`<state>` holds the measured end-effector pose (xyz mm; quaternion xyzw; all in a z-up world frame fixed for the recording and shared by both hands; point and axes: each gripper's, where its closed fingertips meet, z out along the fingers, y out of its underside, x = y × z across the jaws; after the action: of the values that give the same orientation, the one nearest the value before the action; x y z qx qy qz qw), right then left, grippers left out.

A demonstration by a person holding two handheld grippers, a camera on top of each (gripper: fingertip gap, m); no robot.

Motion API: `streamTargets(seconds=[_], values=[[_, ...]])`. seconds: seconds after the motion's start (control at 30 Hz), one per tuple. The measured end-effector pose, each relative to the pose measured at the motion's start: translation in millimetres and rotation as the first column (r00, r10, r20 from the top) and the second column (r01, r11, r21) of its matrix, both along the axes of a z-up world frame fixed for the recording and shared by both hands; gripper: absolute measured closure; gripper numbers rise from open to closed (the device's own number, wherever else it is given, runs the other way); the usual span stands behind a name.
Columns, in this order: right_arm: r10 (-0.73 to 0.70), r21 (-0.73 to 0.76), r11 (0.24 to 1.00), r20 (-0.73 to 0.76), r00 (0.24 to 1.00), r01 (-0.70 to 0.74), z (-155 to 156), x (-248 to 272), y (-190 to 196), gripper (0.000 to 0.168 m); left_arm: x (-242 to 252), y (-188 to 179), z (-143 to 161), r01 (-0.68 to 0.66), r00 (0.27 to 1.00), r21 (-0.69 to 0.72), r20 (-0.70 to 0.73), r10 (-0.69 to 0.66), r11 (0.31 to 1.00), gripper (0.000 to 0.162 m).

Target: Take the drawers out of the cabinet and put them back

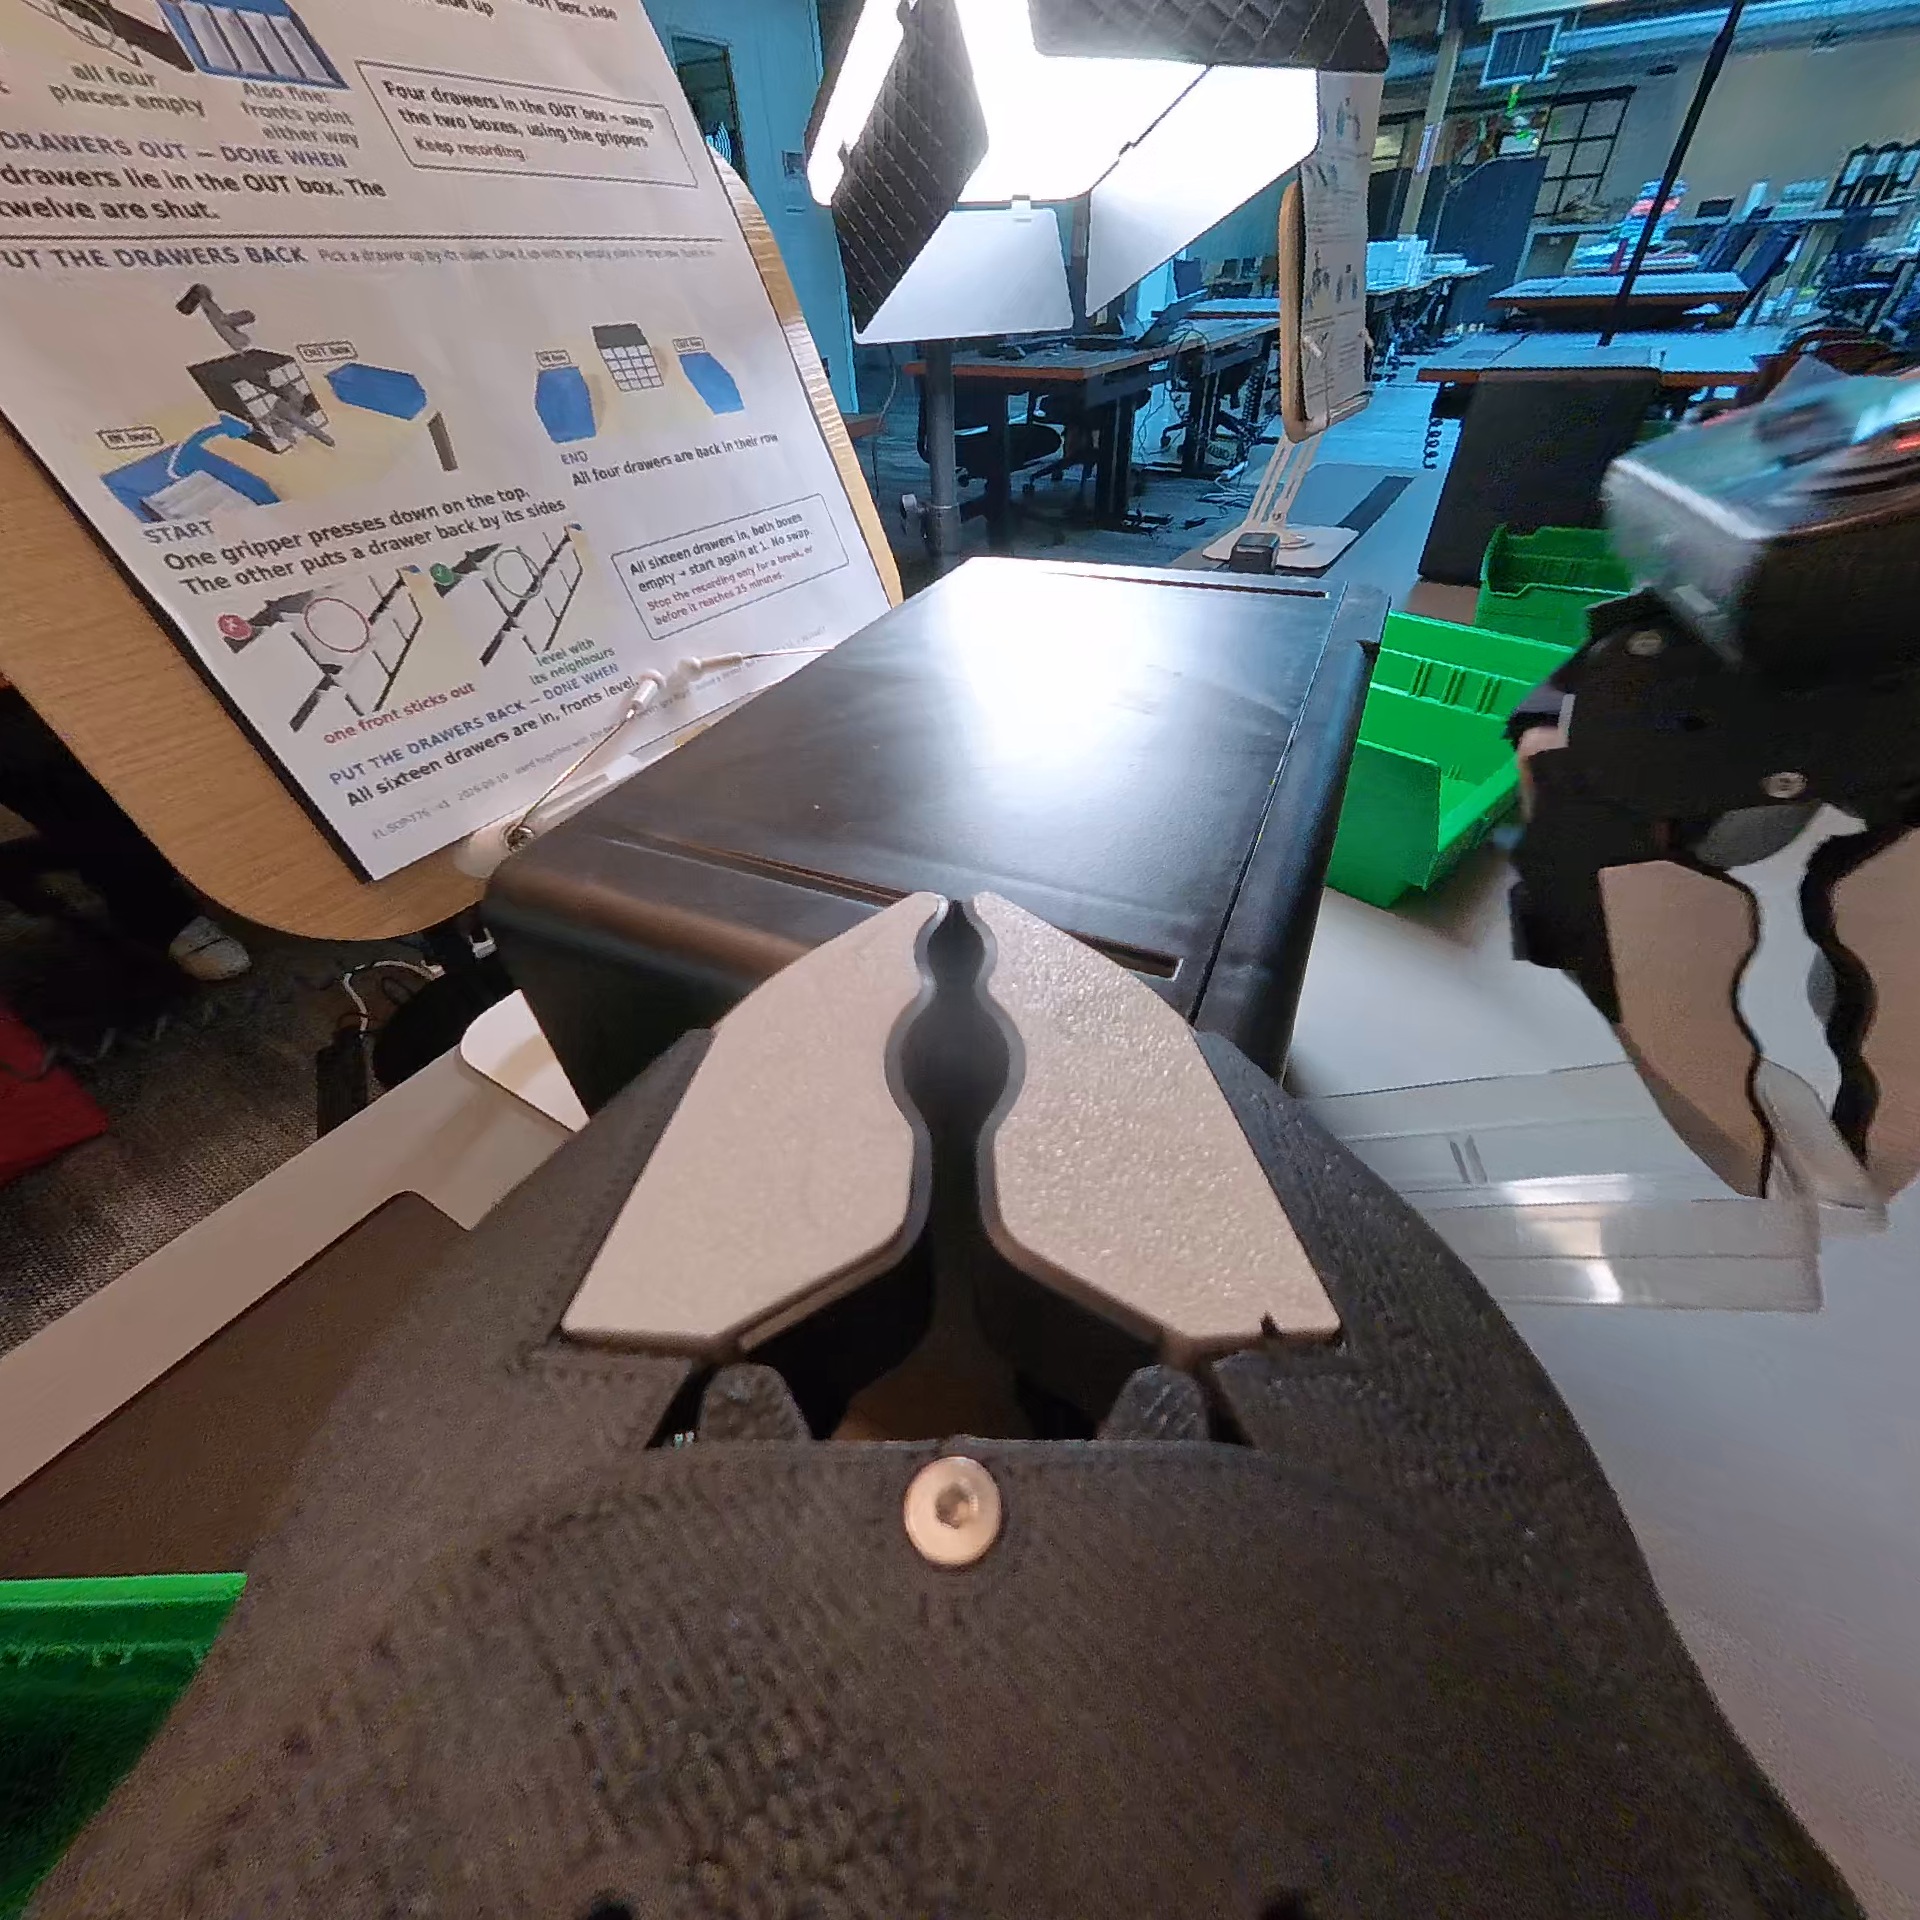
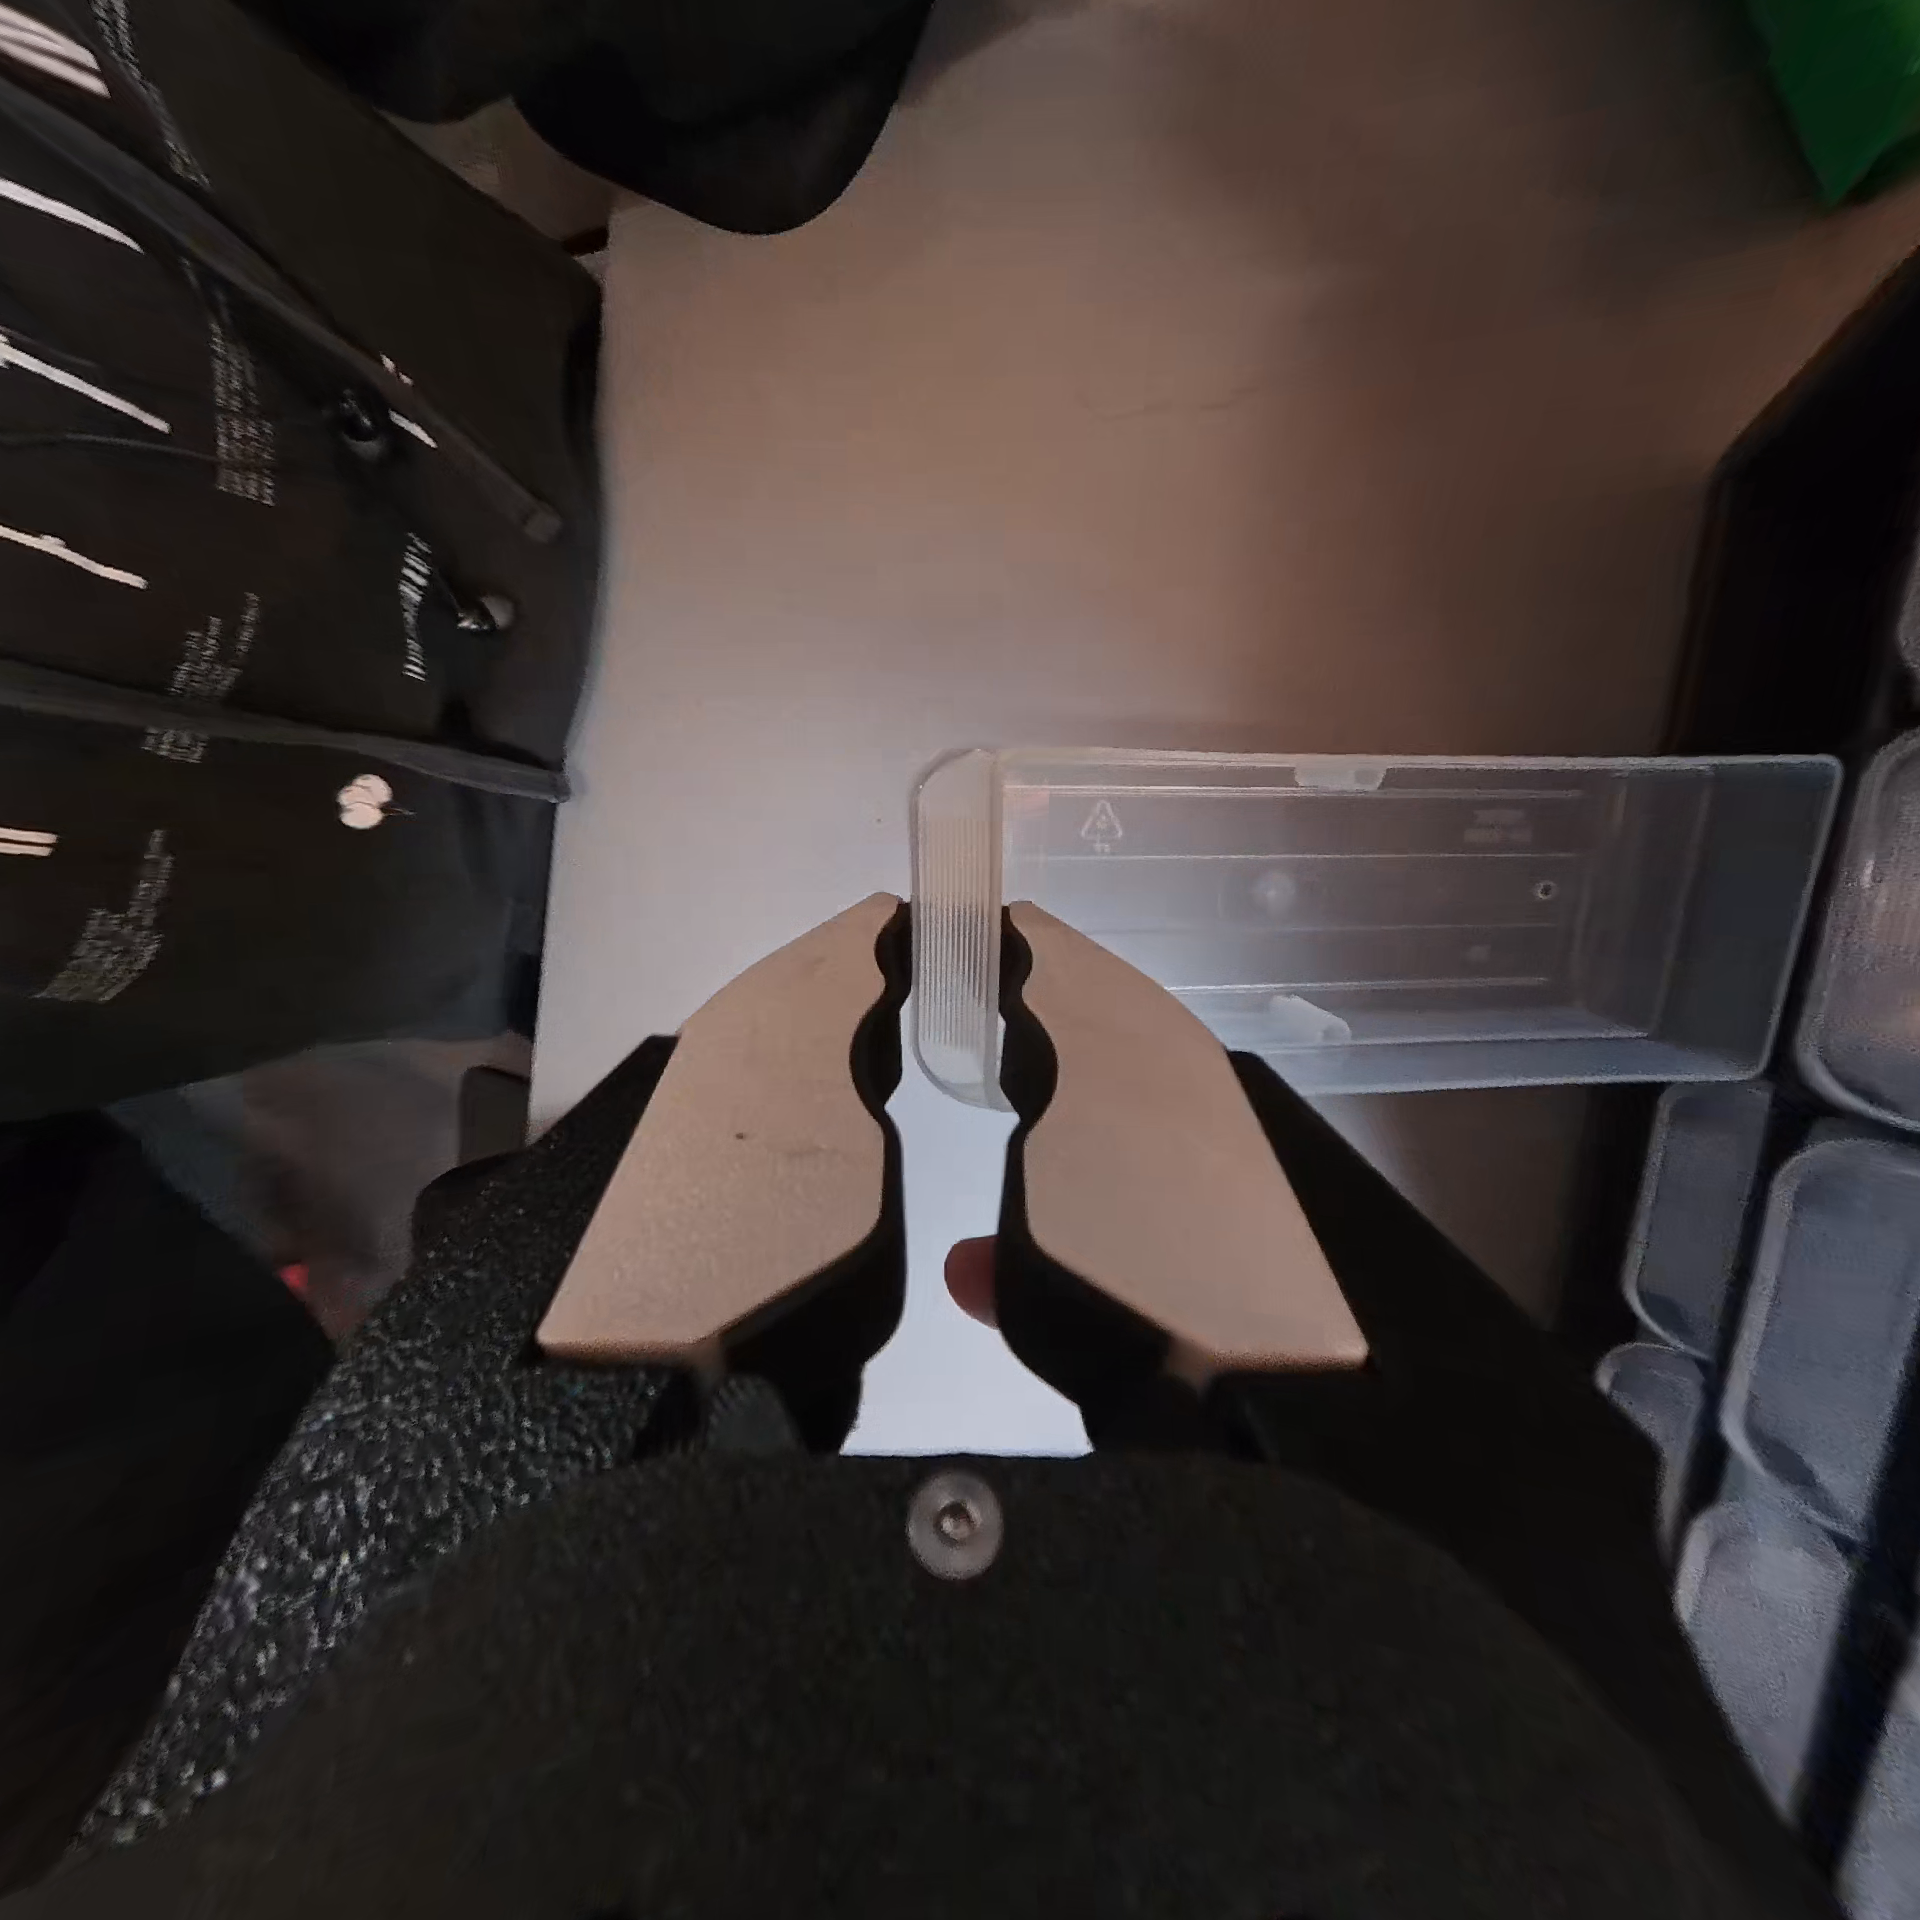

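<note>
Right gripper is pinched on the ribbed front tab of one clear plastic drawer; the jaws stand only as far apart as the tab is thick. The drawer sticks out sideways from the black cabinet, its far end at or just inside the cabinet front, over the pale table. Whether it is coming out or going in cannot be told. Holding by the tab probably suits a straight slide along the slot. Left gripper is closed on nothing, tips together, over the near edge of the cabinet top, likely bracing it against tipping; contact is not visible. Count: one drawer drawn out, a few other drawer fronts seated below it, blurred, number uncertain. Two green bins nested beyond the cabinet, part of another at lower left. One instruction sheet on a board, left.
</note>
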<state>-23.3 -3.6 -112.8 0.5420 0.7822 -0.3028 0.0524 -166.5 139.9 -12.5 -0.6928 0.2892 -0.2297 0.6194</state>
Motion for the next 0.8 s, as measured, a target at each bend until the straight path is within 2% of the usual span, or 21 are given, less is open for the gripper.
streamTargets(seconds=[0.23, 0.4, 0.63, 0.73, 0.8], values=[[-0.082, 0.15, 0.982, -0.219, 0.972, 0.117, -2, 22, -37, 0.154, 0, 0, 0, -0.001, 1.0, 0.0, 0.003, 0.001, 1.0, 0.162], [-0.204, 0.262, 0.92, -0.314, 0.927, 0.291, -12, 49, -48, 0.154, 0, 0, 0, -0.008, 1.0, 0.002, 0.004, 0.008, 1.0, 0.162], [-0.451, 0.345, 0.727, -0.413, 0.791, 0.594, 6, 113, -6, 0.154, -1, 0, 0, -0.013, 1.0, 0.003, 0.004, 0.013, 1.0, 0.162], [-0.557, 0.385, 0.612, -0.41, 0.722, 0.691, 15, 147, 28, 0.154, -1, 0, 0, -0.016, 1.0, 0.004, 0.001, 0.016, 1.0, 0.162], [-0.638, 0.379, 0.513, -0.431, 0.638, 0.77, 26, 165, 59, 0.154, -1, 0, 0, -0.016, 1.0, 0.003, 0.003, 0.016, 1.0, 0.162]])
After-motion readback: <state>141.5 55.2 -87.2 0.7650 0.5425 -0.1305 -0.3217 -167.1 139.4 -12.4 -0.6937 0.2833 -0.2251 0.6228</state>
